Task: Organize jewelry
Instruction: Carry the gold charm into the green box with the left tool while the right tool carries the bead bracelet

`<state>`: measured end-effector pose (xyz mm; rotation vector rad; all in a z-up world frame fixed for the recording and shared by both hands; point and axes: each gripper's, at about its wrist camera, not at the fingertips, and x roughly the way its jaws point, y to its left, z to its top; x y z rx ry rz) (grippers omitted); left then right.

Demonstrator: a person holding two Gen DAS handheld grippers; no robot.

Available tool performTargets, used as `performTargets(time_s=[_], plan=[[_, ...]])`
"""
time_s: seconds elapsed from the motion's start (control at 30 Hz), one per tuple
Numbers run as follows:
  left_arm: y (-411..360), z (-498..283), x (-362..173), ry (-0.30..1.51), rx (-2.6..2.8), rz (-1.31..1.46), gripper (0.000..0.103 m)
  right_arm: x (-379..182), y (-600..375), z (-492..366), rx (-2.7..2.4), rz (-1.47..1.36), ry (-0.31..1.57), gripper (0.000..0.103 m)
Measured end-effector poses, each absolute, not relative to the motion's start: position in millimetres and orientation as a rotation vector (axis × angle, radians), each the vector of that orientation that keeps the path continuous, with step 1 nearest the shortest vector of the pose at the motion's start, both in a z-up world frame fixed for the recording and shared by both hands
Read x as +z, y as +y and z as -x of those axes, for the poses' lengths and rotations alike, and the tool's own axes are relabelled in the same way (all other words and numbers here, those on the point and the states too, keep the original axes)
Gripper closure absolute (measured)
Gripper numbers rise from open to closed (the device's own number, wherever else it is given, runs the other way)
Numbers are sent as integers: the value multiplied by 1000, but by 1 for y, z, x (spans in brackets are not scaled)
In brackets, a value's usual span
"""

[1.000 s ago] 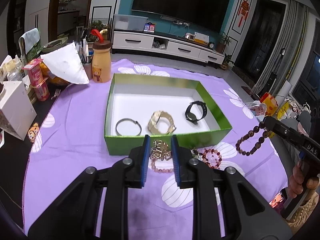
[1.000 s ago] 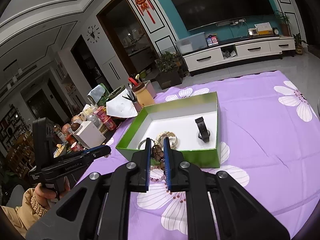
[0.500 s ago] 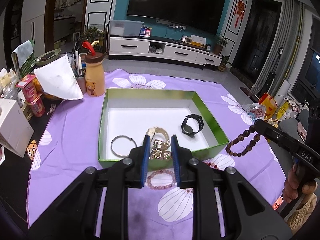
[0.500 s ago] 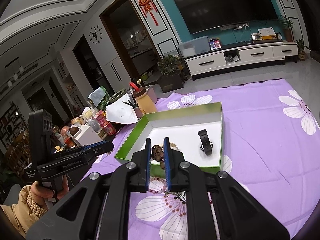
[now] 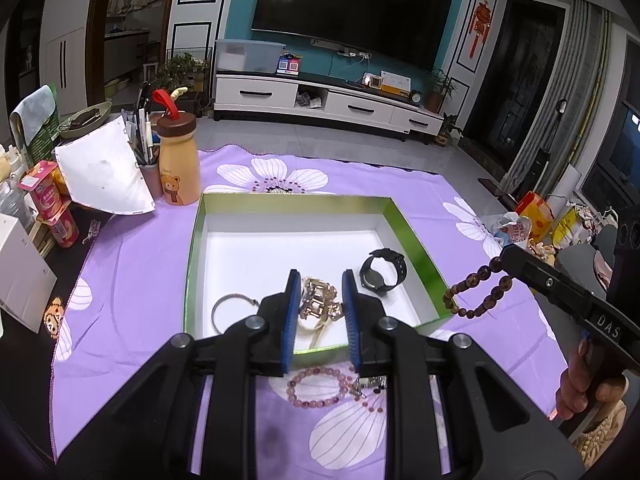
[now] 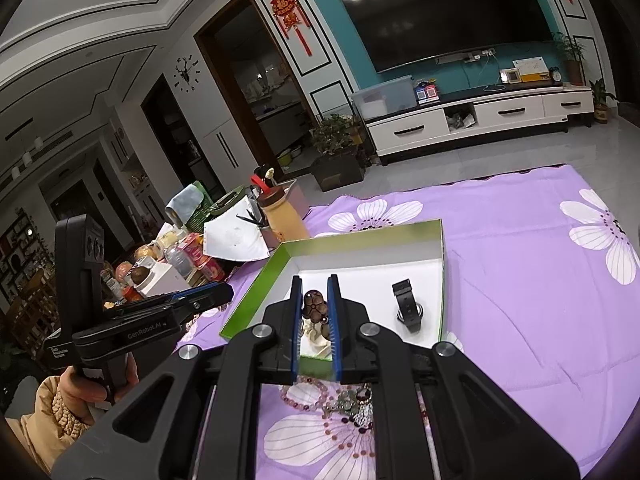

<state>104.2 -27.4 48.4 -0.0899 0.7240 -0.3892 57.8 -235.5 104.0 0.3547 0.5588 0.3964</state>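
A green box (image 5: 416, 236) with a white floor holds a silver bangle (image 5: 232, 302), a cream bracelet and a black watch (image 5: 382, 270). My left gripper (image 5: 318, 300) is shut on a gold chain bracelet (image 5: 318, 304) and holds it over the box's near edge. My right gripper (image 6: 315, 306) is shut on a brown bead bracelet (image 6: 315, 308), which hangs beside the box's right wall in the left wrist view (image 5: 478, 292). A pink bead bracelet (image 5: 316, 386) and a dark bead tangle (image 6: 356, 402) lie on the purple cloth (image 5: 132, 280) before the box (image 6: 442, 280).
A yellow bear bottle (image 5: 178, 164), a pen cup, a white paper fan (image 5: 102, 170), snack cans and a white carton (image 5: 22, 276) stand at the table's left. Bags lie off the right edge (image 5: 532, 216). A TV cabinet stands beyond.
My left gripper has lifted the gold chain bracelet from the cloth up over the box. My right gripper has carried the brown beads closer to the box's right wall.
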Motion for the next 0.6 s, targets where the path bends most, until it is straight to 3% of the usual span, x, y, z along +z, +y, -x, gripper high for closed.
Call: performTargets(time_s=[0.6], plan=[[-43,-154,38,758,-358,74,82,89,-231,-96,348,-337,590,91]])
